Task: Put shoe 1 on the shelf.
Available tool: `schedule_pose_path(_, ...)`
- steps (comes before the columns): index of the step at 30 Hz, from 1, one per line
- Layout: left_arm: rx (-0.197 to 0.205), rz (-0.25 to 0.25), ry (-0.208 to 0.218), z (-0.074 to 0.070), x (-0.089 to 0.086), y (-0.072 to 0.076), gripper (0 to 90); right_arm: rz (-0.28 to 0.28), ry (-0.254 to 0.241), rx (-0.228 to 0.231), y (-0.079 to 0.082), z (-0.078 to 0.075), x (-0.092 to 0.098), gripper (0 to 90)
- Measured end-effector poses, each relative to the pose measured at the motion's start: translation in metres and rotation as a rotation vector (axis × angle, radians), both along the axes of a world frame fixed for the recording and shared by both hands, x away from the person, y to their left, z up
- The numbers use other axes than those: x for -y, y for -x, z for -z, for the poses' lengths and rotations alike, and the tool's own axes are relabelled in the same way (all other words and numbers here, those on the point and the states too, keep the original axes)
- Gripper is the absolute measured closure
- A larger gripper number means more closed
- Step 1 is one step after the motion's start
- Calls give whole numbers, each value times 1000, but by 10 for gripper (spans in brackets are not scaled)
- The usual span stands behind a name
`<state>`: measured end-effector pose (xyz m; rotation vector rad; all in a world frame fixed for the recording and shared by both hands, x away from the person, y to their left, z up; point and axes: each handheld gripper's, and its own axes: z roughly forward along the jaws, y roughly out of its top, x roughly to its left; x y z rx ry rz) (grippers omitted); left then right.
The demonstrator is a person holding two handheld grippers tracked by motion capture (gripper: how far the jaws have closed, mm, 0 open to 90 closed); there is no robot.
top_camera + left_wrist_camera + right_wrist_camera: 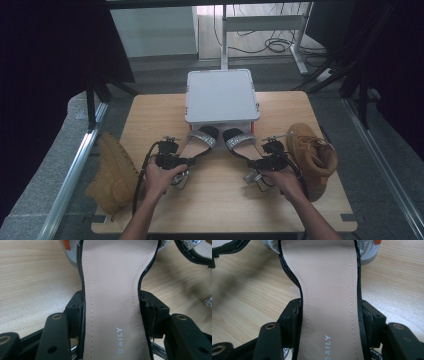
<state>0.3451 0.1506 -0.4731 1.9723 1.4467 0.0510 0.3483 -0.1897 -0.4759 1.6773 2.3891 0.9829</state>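
Each tongs (111, 312) (330, 315) is clamped across its own sandal's (112, 285) (329, 277) waist.

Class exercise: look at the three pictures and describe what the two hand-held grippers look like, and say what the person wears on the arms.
Both the left gripper and the right gripper are black, boxy tools. Each gripper view shows two black jaws with blocky pads, with brass-ringed holes in the linkage bars behind them. A black cable trails from each gripper toward the person. Both forearms are bare: no sleeves or gloves in view.
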Motion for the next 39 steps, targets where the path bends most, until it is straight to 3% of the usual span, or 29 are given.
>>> schedule_pose_path(7,-8,-47,38,4,6,-11,434,51,-37,-3,-10,3,-6,424)
schedule_pose_path(13,-10,-88,55,8,15,-24,434,105,-34,-11,-22,7,-12,423)
schedule_pose_path(30,-36,-194,37,26,35,-42,433,247,-56,-16,-42,21,-35,423)
schedule_pose_path(33,-24,-202,18,29,40,-46,434,269,-52,-19,-47,25,-37,423)
schedule_pose_path(39,-19,-241,41,34,49,-52,433,287,-42,-26,-54,30,-46,422)
